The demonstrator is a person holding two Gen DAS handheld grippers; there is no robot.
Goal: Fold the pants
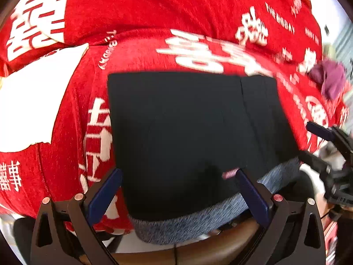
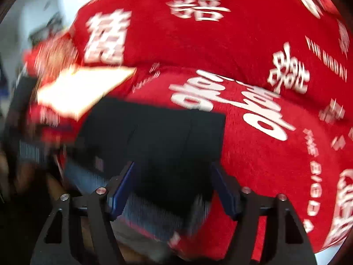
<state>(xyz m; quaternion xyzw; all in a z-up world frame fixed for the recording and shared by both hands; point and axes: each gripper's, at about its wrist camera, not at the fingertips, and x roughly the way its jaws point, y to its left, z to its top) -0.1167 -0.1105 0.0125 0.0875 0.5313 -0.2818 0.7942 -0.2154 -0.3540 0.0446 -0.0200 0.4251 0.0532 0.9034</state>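
Where red plush cloth spreads, rectangular black pants lie folded.

red cloth reading "THE BIG DAY"

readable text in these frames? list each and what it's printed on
"THE BIG DAY": small white print on the red blanket, clearest at upper right in the left wrist view.
Large white Chinese characters on the same blanket: the double-happiness sign is recognisable; the others are too distorted or blurred to read.
Small pink tag on the black pants: too small to read.
White sheet: no text visible.
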